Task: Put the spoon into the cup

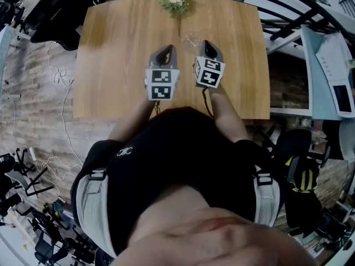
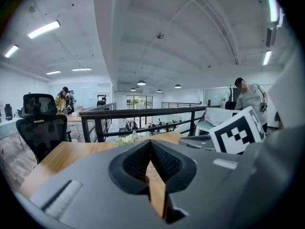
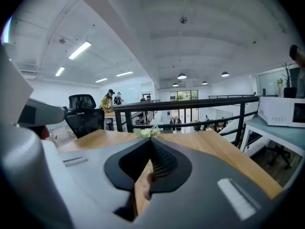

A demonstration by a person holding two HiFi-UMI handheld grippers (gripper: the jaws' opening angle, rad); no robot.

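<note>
In the head view my left gripper point(image 1: 167, 49) and right gripper point(image 1: 205, 43) are held side by side over the middle of a wooden table point(image 1: 111, 65), both pointing at its far edge. A faint clear glass cup point(image 1: 192, 38) seems to stand just ahead of the right gripper. I cannot make out a spoon in any view. In the left gripper view the jaws of the left gripper point(image 2: 150, 143) meet at their tips with nothing between them. The right gripper point(image 3: 151, 141) is likewise shut and empty in its own view.
A small bunch of pale flowers point(image 1: 176, 0) lies at the table's far edge, with a thin stem pointing towards me. A black railing point(image 2: 143, 112) runs behind the table. A black office chair point(image 2: 40, 123) stands to the left. A white side desk point(image 1: 333, 65) is on the right.
</note>
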